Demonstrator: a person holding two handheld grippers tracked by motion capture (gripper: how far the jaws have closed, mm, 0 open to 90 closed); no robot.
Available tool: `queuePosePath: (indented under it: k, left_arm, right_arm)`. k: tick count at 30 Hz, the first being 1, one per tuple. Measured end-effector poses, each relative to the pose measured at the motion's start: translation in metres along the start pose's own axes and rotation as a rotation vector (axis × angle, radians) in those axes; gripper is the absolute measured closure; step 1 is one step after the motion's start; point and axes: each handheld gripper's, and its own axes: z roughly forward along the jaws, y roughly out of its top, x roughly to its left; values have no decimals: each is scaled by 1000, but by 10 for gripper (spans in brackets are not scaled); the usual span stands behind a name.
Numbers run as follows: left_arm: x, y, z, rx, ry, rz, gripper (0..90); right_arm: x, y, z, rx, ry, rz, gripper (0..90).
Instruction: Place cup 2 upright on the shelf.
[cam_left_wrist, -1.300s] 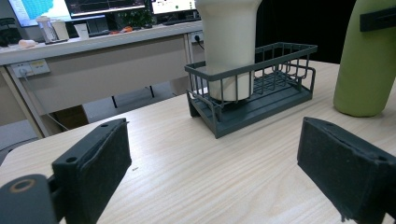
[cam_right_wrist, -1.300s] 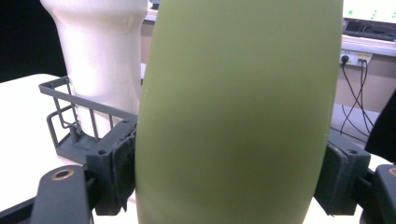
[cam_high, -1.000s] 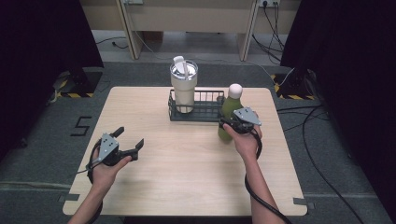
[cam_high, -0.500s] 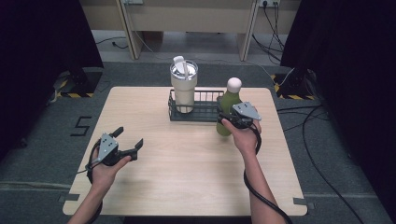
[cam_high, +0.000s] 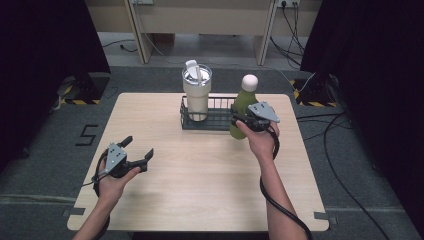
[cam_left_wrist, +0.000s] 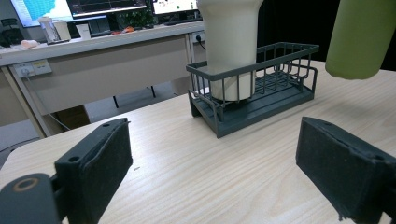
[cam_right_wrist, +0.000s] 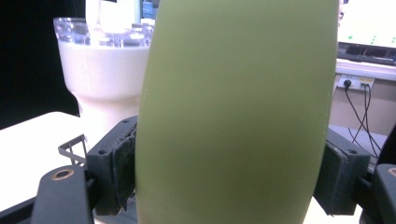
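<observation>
Olive-green bottle (cam_high: 243, 107) with a cream cap, dark grey wire basket (cam_high: 218, 120)

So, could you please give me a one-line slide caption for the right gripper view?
Right claw clamped on a green bottle, with the white tumbler in its wire basket behind.

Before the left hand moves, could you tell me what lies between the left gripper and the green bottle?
Only bare tabletop in the high view, between the left gripper and the green bottle clamped by the right gripper.
</observation>
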Motion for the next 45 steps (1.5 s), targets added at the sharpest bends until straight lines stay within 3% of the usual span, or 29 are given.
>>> queuePosePath:
  k: [45]
  left_arm:
    - [2,0,-1,0,5,-2,115]
  right_arm:
    - [1,41,27,-44,-12,20,221]
